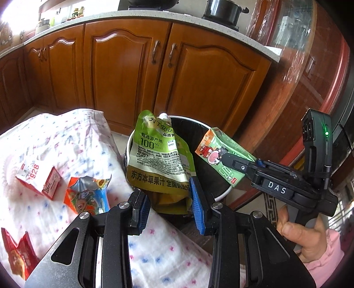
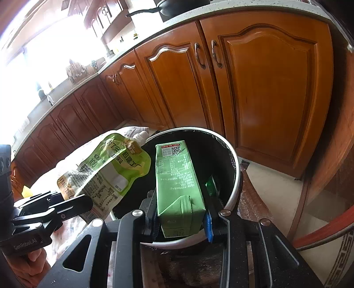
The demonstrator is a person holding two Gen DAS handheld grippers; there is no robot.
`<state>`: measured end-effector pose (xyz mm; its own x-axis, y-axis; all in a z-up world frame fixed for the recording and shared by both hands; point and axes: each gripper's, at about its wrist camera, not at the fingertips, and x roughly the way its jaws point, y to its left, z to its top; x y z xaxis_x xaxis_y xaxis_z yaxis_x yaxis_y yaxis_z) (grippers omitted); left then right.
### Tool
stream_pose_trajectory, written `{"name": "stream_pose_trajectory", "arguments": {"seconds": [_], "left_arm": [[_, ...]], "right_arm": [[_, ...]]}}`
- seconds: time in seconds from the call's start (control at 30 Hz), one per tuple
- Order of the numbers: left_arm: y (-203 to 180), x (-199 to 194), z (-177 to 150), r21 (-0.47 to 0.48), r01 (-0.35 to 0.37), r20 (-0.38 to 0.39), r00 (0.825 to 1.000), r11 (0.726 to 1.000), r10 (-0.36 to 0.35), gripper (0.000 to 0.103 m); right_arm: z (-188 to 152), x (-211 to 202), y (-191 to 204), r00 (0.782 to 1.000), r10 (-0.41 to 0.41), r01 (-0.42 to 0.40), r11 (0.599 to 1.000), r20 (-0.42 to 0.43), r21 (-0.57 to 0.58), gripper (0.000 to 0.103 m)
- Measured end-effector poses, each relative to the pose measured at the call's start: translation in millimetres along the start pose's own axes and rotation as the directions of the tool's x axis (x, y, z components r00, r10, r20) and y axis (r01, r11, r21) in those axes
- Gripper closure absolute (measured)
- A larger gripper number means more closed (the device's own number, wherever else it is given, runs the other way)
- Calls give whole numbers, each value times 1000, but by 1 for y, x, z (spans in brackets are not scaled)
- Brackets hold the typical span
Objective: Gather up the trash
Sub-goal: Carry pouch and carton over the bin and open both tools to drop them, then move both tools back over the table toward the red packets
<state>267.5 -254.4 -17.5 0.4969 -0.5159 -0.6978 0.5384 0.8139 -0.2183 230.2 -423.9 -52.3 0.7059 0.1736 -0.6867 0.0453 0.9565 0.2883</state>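
My left gripper [image 1: 169, 206] is shut on a green juice pouch [image 1: 159, 159] and holds it over the left rim of a white bin with a black liner [image 1: 221, 193]. My right gripper [image 2: 181, 219] is shut on a green drink carton [image 2: 177, 188] and holds it over the bin's [image 2: 234, 188] opening. The pouch also shows in the right wrist view [image 2: 106, 172], and the carton in the left wrist view [image 1: 223, 155]. On the flowered cloth [image 1: 73, 137] lie a red and white box [image 1: 39, 177], an orange wrapper [image 1: 88, 195] and a red wrapper [image 1: 17, 250].
Wooden kitchen cabinets [image 1: 132, 73] stand behind the bin under a pale counter [image 1: 132, 15] with a black pot [image 1: 223, 10]. A round wooden table [image 1: 309, 77] is on the right. A pale floor [image 2: 276, 195] lies beside the bin.
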Motion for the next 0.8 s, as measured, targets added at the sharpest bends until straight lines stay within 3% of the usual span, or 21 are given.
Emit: {"name": "stream_pose_trajectory", "arguments": {"seconds": [0.5,0.63,0.73,0.8], "left_arm": [[-1,25,15,-12,3,-57,998,1000,-4,71],[1,27,15,-33,-8,-67,998,999,5,68],[4,26,13,-54,-11,-69,998,998,7,55],[7,21,10,-65,-15,-58,998,998,11,54]], "right_arm": [[14,20,-3,999,-24,24,1000,-43,-2,69],[9,17,-8,999,-11,12,999,-34,32,58],[6,11,-9,1000,5,-4,999,-19,52,53],[4,7,-8,1000,15,-14,998,-7,62,49]]}}
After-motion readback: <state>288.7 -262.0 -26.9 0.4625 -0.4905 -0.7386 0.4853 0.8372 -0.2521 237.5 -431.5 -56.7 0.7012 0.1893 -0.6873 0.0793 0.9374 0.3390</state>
